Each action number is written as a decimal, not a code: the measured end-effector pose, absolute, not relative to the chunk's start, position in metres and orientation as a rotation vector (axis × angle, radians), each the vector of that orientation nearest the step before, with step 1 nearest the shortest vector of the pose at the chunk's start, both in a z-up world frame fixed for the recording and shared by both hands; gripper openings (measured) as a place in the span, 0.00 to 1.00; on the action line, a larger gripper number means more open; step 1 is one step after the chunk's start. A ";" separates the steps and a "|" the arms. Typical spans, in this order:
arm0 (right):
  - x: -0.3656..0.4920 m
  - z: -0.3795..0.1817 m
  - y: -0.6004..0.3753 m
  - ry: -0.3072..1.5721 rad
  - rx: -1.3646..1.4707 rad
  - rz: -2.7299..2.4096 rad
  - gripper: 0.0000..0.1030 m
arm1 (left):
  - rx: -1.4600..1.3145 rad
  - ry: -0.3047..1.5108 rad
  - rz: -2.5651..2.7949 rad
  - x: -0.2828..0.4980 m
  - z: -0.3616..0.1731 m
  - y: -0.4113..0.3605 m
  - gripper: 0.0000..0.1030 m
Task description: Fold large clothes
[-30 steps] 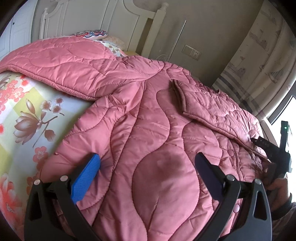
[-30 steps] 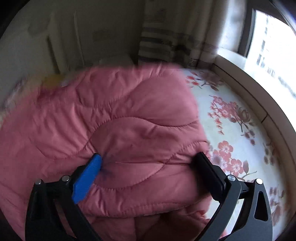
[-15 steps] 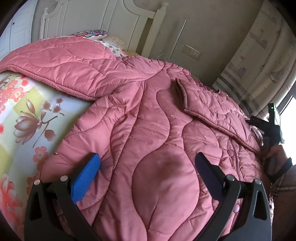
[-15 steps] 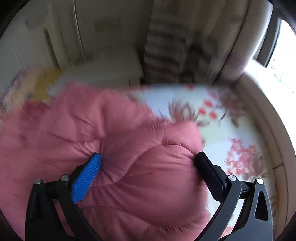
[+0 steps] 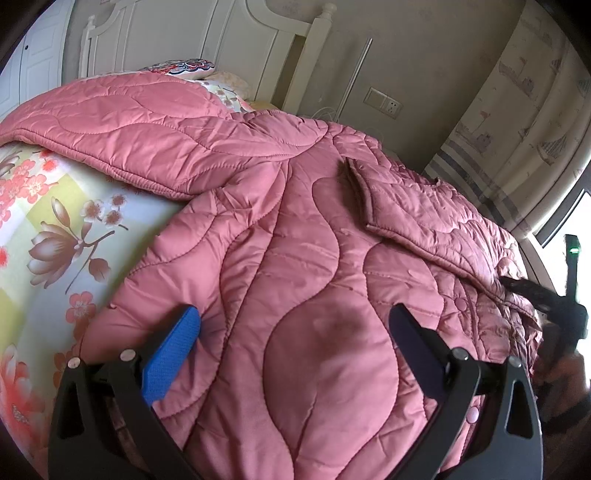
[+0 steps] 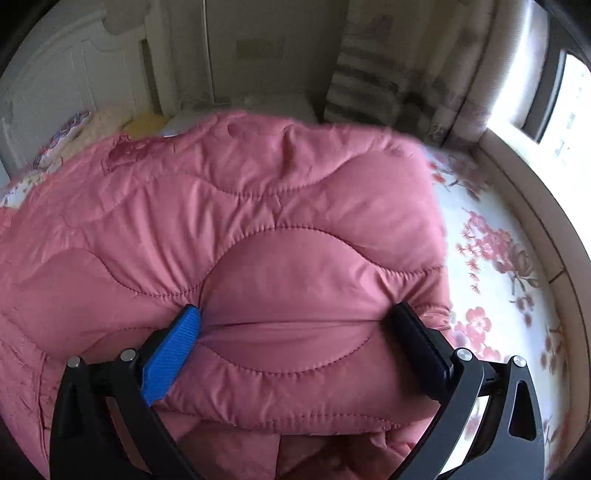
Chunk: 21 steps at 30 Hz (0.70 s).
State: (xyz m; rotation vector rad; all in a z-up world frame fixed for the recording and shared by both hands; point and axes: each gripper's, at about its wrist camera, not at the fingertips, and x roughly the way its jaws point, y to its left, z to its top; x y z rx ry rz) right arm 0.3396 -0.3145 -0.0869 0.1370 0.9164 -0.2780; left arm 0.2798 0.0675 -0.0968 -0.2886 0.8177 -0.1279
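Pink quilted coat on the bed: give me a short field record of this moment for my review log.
garment: pink quilted coat, spread over the floral bedsheet
sleeve: one lies across the sheet toward the headboard
left tool: open, fingers wide over the coat
right tool: open, a coat panel bulging between its fingers
window side: curtain

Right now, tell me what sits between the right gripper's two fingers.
In the right wrist view, a puffy fold of the pink quilted padded coat fills the gap of the right gripper; its jaws stand wide apart, not clamped.
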 end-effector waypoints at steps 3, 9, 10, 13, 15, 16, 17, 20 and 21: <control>0.312 -0.064 -0.305 0.868 0.216 -0.282 0.96 | -0.288 0.818 -0.128 0.280 -0.097 0.068 0.98; 0.265 -0.087 -0.251 0.887 0.020 -0.278 0.96 | -0.424 0.796 -0.241 0.275 -0.093 0.094 0.97; 0.265 -0.098 -0.252 0.899 0.035 -0.271 0.95 | -0.460 0.790 -0.252 0.273 -0.090 0.105 0.94; 0.259 -0.094 -0.267 0.868 0.110 -0.281 0.96 | -0.691 0.680 -0.168 0.263 -0.077 0.185 0.94; 0.261 -0.097 -0.269 0.881 0.121 -0.275 0.96 | -0.808 0.630 -0.058 0.263 -0.075 0.244 0.92; 0.262 -0.097 -0.267 0.875 0.104 -0.279 0.96 | -0.872 0.598 0.013 0.263 -0.074 0.278 0.89; 0.261 -0.097 -0.264 0.876 0.090 -0.280 0.96 | -0.912 0.579 0.052 0.265 -0.074 0.301 0.85; 0.263 -0.099 -0.256 0.876 0.052 -0.273 0.96 | -0.989 0.565 0.134 0.288 -0.072 0.369 0.68; 0.260 -0.098 -0.253 0.875 0.053 -0.271 0.96 | -0.993 0.566 0.160 0.297 -0.070 0.383 0.66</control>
